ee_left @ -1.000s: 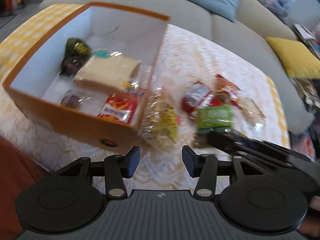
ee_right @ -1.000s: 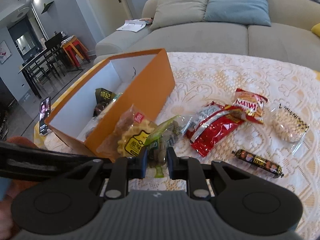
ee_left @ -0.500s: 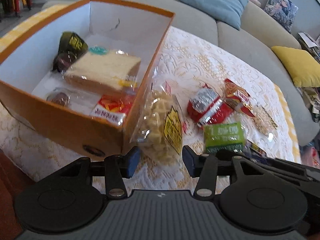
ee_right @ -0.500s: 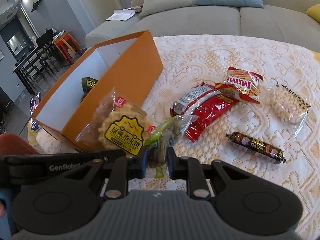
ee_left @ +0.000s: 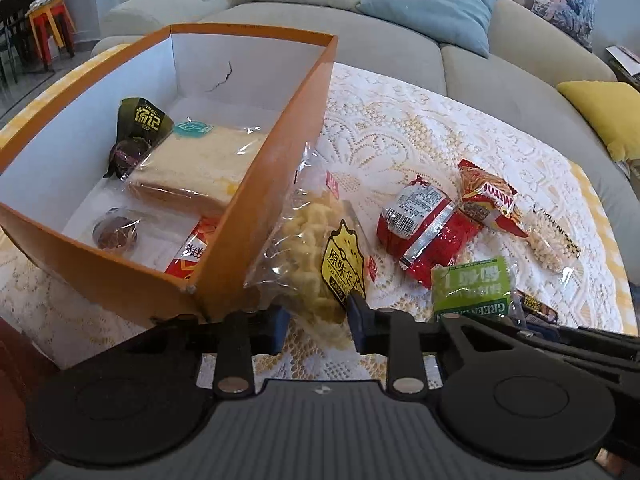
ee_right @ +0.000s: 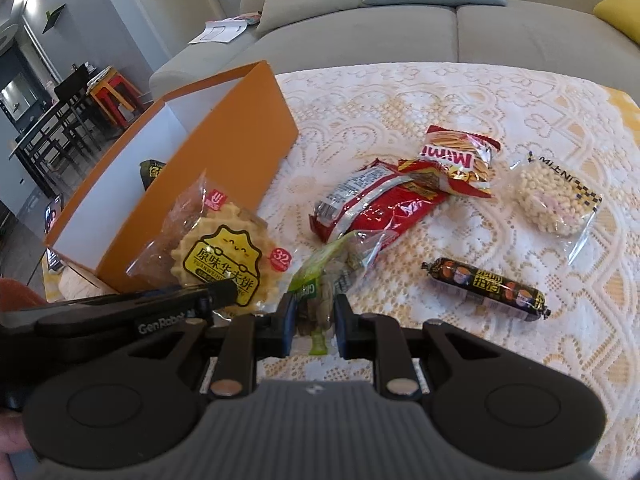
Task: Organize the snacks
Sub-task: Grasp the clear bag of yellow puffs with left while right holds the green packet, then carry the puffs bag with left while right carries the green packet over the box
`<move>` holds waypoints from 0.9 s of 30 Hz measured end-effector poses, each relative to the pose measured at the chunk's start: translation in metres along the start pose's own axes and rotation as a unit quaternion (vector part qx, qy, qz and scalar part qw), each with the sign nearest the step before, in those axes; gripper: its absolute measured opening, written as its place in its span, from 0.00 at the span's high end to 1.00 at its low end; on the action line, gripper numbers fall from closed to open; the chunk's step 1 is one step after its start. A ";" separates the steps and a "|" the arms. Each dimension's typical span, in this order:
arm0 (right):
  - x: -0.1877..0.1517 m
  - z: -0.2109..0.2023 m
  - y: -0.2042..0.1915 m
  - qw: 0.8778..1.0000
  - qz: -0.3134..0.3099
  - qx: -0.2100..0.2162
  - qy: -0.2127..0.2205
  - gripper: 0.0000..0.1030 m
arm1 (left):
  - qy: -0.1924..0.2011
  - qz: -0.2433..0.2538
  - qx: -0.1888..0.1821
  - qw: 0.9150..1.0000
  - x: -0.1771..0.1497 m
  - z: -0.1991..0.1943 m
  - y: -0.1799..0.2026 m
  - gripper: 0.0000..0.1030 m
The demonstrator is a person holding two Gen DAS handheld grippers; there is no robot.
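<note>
The waffle packet, a clear bag with a yellow label, leans against the outer right wall of the orange box on the lace-covered bench. The left gripper is closing on the packet's near end, with the bag between its blue pads. In the right wrist view the same waffle packet shows its yellow label face-on, and the left gripper's dark finger lies across its lower edge.

The right gripper is clamped narrowly on the near end of a green snack packet, which reaches from the pads out toward the red wrappers.

Inside the box lie a wrapped sandwich, a dark green packet at the far left wall, two round dark sweets in clear wrap, and a red packet in the near corner.

On the bench right of the box lie a red packet, a Mimi snack bag overlapping it, a clear bag of small pale balls, and a dark sausage stick nearer the right gripper. A grey sofa with cushions stands beyond the bench.
</note>
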State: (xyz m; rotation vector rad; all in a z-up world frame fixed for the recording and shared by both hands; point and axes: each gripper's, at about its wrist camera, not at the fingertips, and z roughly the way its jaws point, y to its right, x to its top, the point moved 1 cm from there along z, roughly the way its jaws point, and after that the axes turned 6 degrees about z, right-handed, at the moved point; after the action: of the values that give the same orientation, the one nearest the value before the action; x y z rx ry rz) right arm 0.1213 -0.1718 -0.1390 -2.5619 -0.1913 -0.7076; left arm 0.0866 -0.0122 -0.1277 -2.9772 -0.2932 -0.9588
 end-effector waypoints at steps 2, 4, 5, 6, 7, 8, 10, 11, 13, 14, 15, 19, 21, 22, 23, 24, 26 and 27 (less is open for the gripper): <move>-0.001 0.000 0.000 1.000 -0.002 -0.002 0.001 0.82 | 0.001 0.002 -0.008 1.000 0.003 -0.004 0.002 0.73; -0.001 -0.002 -0.001 1.000 -0.004 0.000 0.003 0.83 | 0.014 0.021 -0.009 1.000 0.003 -0.011 0.007 0.74; -0.001 -0.003 -0.002 1.000 -0.006 0.001 0.005 0.83 | 0.019 0.030 -0.014 0.999 0.003 -0.015 0.009 0.75; -0.001 -0.004 -0.003 1.000 -0.009 0.002 0.006 0.83 | 0.022 0.038 -0.017 0.999 0.003 -0.019 0.010 0.76; -0.001 -0.006 -0.004 1.000 -0.012 0.004 0.009 0.83 | 0.021 0.044 -0.018 0.999 0.003 -0.022 0.012 0.76; -0.002 -0.008 -0.005 1.000 -0.014 0.006 0.011 0.83 | 0.021 0.048 -0.021 0.998 0.004 -0.024 0.013 0.77; -0.001 -0.012 -0.006 1.000 -0.014 0.011 0.014 0.83 | 0.021 0.053 -0.033 0.998 0.007 -0.031 0.012 0.77; -0.001 -0.012 -0.007 1.000 -0.012 0.016 0.014 0.83 | 0.020 0.054 -0.038 0.998 0.008 -0.033 0.011 0.78; -0.001 -0.013 -0.008 1.000 -0.007 0.025 0.013 0.83 | 0.022 0.055 -0.051 0.997 0.012 -0.040 0.008 0.78; 0.000 -0.013 -0.009 1.000 -0.006 0.027 0.014 0.83 | 0.019 0.059 -0.056 0.997 0.014 -0.043 0.007 0.78; 0.000 -0.013 -0.011 1.000 -0.008 0.027 0.015 0.83 | 0.007 0.064 -0.063 0.996 0.017 -0.044 0.006 0.78; -0.003 -0.010 -0.014 1.000 -0.016 0.020 0.002 0.82 | -0.044 0.064 -0.088 0.993 0.024 -0.039 0.001 0.79; -0.006 -0.008 -0.015 1.000 -0.014 0.026 -0.007 0.82 | -0.050 0.074 -0.089 0.992 0.026 -0.036 0.003 0.78; -0.007 -0.008 -0.015 0.999 -0.012 0.029 -0.011 0.83 | -0.060 0.081 -0.082 0.992 0.027 -0.032 0.006 0.78; -0.009 -0.006 -0.016 0.999 -0.013 0.031 -0.015 0.82 | -0.064 0.085 -0.074 0.992 0.027 -0.030 0.008 0.77; -0.010 -0.004 -0.016 0.999 -0.013 0.032 -0.020 0.82 | -0.065 0.088 -0.065 0.992 0.029 -0.028 0.010 0.76; -0.012 0.000 -0.016 0.999 -0.011 0.035 -0.028 0.83 | -0.075 0.095 -0.050 0.991 0.030 -0.022 0.015 0.70; -0.013 0.002 -0.016 0.999 -0.010 0.035 -0.030 0.83 | -0.082 0.098 -0.045 0.991 0.030 -0.018 0.017 0.69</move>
State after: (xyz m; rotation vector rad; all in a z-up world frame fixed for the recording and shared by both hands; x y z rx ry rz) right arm 0.1075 -0.1565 -0.1408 -2.5197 -0.2573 -0.6197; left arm 0.1029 -0.0248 -0.0948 -3.0983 0.0448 -0.7288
